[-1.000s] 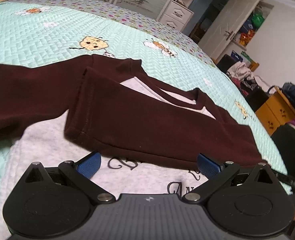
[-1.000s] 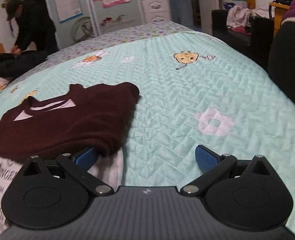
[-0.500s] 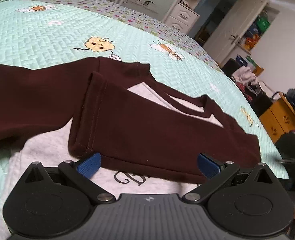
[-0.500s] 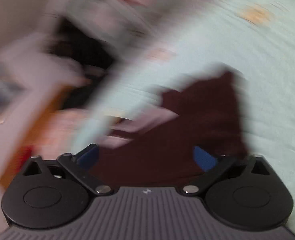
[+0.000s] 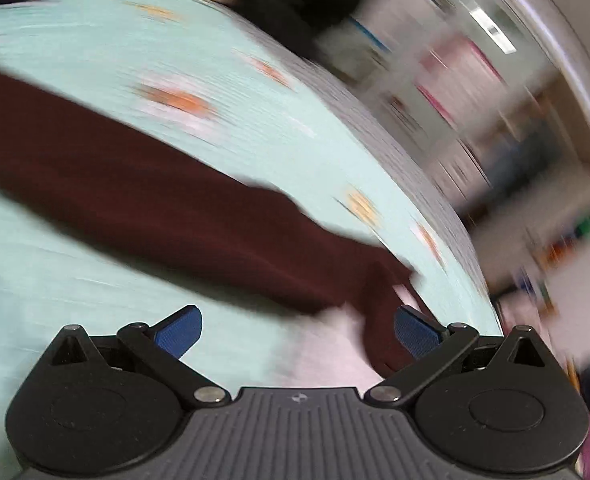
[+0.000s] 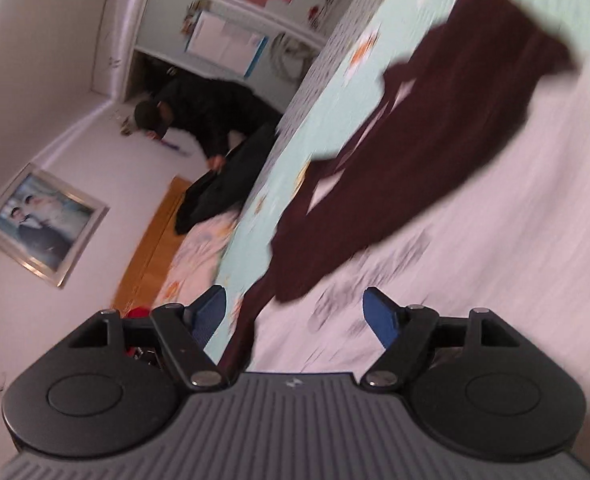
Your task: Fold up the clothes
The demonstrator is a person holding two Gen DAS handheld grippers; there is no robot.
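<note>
Jaws on the left gripper (image 5: 297, 332) stand spread and hold nothing; a maroon sleeve (image 5: 167, 200) runs from 9 o'clock toward its right pad. The right gripper (image 6: 295, 312) is spread too, with the grey-and-maroon sweatshirt (image 6: 435, 132) at 1 o'clock on the mint quilt (image 5: 255, 120). My judgement: slow down and pinch the sleeve's cuff cleanly so it folds flat across the body.

left wrist view, blurred, skims low and close over the mint quilt (image 5: 95, 60), tilted. right wrist view, rolled nearly sideways, faces the far wall. both share the maroon sweater (image 5: 155, 184) (image 6: 435, 152).
</note>
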